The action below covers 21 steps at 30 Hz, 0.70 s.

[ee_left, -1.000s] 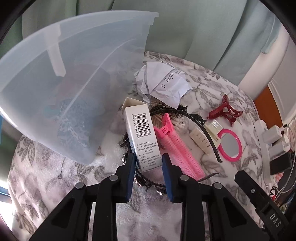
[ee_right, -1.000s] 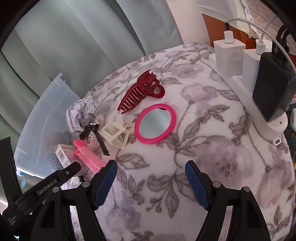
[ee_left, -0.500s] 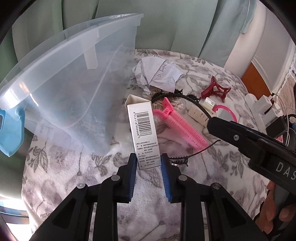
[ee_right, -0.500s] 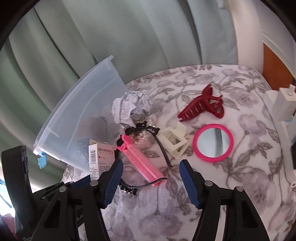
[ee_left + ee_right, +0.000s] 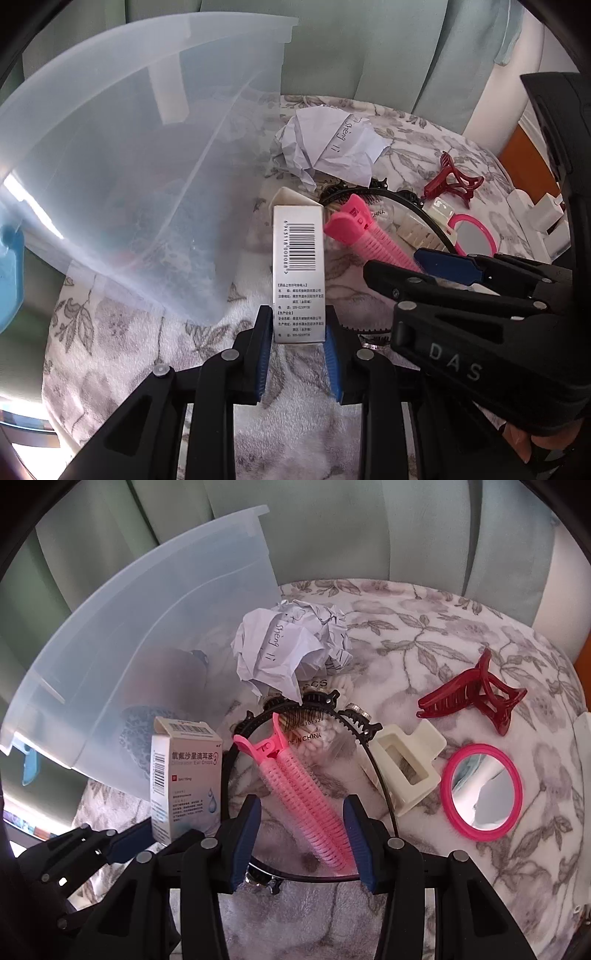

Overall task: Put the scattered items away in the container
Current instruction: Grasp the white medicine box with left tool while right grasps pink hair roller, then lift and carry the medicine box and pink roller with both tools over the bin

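Left gripper [image 5: 298, 354]: pinching the ear-drops box [image 5: 298, 273] by its near end, pads flat on the two narrow sides; box held upright, barcode face up toward the camera.
Reason for hold: low grip likely leaves most of the box free to clear the container rim.
Container [image 5: 122, 155]: translucent plastic bin, ahead and left of the left gripper, tilted with its mouth toward the clutter; some contents dimly visible through the wall.
Right gripper [image 5: 303, 834]: spread wide, straddling the pink hair-roller clip [image 5: 303, 805], pads beside it but not touching.
Right pose: low, angled down over the floral cloth [image 5: 480, 867], close to the right of the left gripper.
Black headband [image 5: 354, 723]: under the pink clip; snag risk on lift.
Still ahead of right gripper: crumpled paper [image 5: 288, 646], cream claw clip [image 5: 410, 768], red claw clip [image 5: 472, 698], pink mirror [image 5: 480, 790].
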{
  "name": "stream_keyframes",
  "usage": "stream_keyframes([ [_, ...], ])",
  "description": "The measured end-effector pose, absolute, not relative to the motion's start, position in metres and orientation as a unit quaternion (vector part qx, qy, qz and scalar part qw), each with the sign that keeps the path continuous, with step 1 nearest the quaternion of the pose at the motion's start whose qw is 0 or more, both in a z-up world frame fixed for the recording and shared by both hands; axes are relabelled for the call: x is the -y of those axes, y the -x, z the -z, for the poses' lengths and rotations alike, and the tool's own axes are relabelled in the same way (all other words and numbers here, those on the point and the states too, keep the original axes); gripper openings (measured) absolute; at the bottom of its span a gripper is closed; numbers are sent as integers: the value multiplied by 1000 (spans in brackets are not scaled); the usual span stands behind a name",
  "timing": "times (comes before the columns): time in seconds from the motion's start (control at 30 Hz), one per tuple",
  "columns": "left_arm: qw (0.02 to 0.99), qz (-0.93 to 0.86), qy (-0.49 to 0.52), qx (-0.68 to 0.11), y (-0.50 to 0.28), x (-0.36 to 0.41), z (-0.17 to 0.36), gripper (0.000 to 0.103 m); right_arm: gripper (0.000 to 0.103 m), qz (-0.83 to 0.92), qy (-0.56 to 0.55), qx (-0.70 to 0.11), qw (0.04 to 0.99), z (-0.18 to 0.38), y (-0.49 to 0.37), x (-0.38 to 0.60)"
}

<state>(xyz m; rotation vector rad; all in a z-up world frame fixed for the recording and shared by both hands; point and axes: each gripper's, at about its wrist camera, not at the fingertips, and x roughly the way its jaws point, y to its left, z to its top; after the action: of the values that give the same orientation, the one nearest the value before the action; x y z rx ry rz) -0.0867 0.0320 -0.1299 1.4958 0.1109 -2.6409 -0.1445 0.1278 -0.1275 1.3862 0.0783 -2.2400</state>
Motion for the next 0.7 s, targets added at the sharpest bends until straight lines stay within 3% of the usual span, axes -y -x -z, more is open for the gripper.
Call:
stream_keyframes([
  [0.4, 42, 876, -479, -27, 91, -36, 129, 26, 39, 818, -517, -6, 251, 137, 155, -128],
  [0.53, 30, 879, -476, -31, 87, -35, 125, 25, 32, 819, -513, 30, 254, 132, 154, -134],
  [0.7, 10, 886, -463, -29, 79, -42, 112, 25, 31, 827, -498, 61, 254, 118, 145, -136],
])
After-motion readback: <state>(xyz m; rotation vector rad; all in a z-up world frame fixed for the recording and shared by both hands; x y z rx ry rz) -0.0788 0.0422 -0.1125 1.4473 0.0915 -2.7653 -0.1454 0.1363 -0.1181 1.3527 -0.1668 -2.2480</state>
